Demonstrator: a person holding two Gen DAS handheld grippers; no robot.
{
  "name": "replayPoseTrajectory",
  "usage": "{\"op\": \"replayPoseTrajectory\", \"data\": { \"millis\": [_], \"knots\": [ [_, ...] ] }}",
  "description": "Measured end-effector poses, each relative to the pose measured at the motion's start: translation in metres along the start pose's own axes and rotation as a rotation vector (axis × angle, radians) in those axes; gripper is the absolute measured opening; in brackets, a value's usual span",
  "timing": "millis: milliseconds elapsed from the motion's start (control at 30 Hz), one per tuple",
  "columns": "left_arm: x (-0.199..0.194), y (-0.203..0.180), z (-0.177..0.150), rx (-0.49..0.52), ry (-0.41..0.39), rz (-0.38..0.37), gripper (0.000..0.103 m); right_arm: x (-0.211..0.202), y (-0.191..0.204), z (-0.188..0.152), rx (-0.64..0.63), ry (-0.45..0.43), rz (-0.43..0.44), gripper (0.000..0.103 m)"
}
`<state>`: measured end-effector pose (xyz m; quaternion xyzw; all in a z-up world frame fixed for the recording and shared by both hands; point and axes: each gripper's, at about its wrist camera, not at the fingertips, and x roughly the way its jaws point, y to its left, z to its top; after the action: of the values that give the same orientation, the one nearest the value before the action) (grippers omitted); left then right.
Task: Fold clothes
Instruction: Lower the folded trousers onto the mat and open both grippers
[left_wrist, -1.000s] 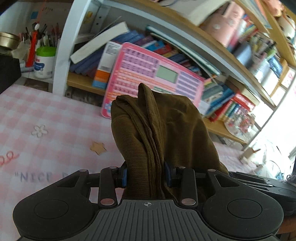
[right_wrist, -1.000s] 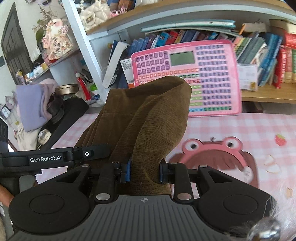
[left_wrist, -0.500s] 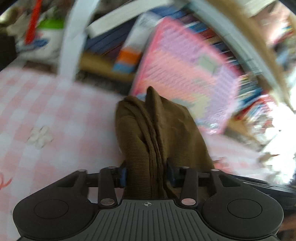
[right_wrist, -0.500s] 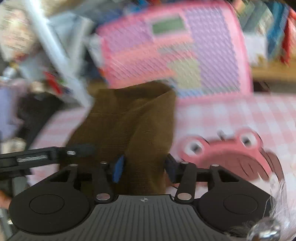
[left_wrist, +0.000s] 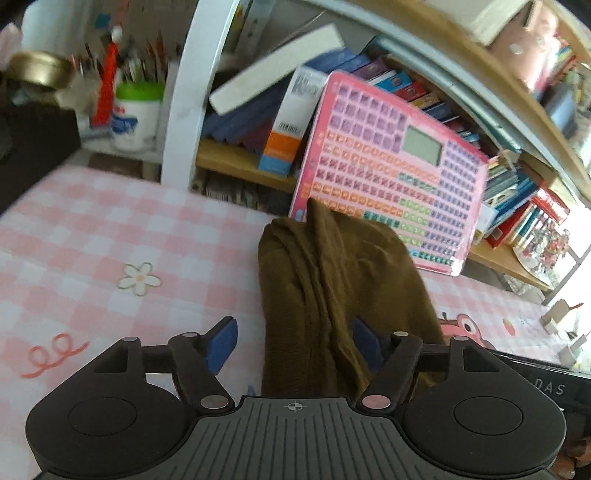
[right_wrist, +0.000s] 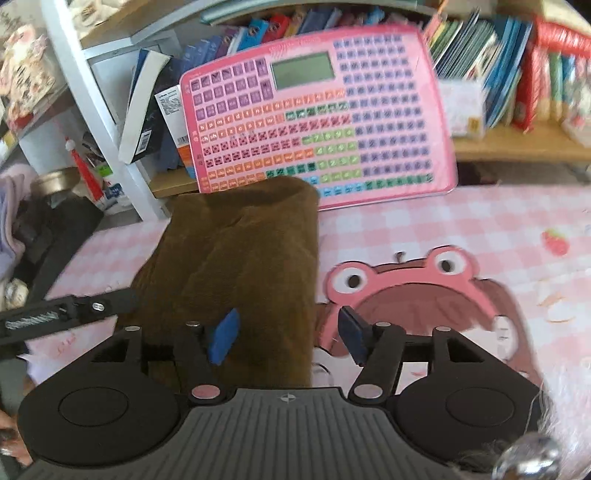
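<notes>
Left wrist: both hand-held grippers (left_wrist: 291, 343) (right_wrist: 286, 338), clamped earlier, now released brown garment (left_wrist: 332, 288).

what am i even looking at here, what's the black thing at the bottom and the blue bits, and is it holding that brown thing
These are two handheld grippers, one per hand, each carrying a camera that looks along its two fingers. The black ribbed shape is the gripper body; the blue bits are finger pads.

One picture is from the left gripper, the other from the right gripper. Both are open, so neither grips the folded brown garment; it lies on the pink checked tablecloth. Behind it a pink keyboard toy leans against a bookshelf.
</notes>
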<state>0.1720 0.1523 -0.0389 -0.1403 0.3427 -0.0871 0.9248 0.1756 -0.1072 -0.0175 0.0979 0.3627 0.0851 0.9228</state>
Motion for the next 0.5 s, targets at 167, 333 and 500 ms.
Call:
{"op": "replayPoseTrajectory", "data": {
  "millis": [167, 333, 500],
  "knots": [
    [-0.038, -0.024, -0.023, 0.066, -0.044, 0.053, 0.079, -0.037, 0.004, -0.022, -0.049, -0.049, -0.042, 0.068],
    [-0.067, -0.051, -0.051, 0.115, -0.063, 0.101, 0.089, -0.065, 0.006, -0.045, -0.091, -0.053, -0.075, 0.082],
    [-0.076, -0.076, -0.074, 0.158, -0.053, 0.156, 0.093, -0.084, 0.001, -0.061, -0.116, -0.049, -0.099, 0.091]
  ]
}}
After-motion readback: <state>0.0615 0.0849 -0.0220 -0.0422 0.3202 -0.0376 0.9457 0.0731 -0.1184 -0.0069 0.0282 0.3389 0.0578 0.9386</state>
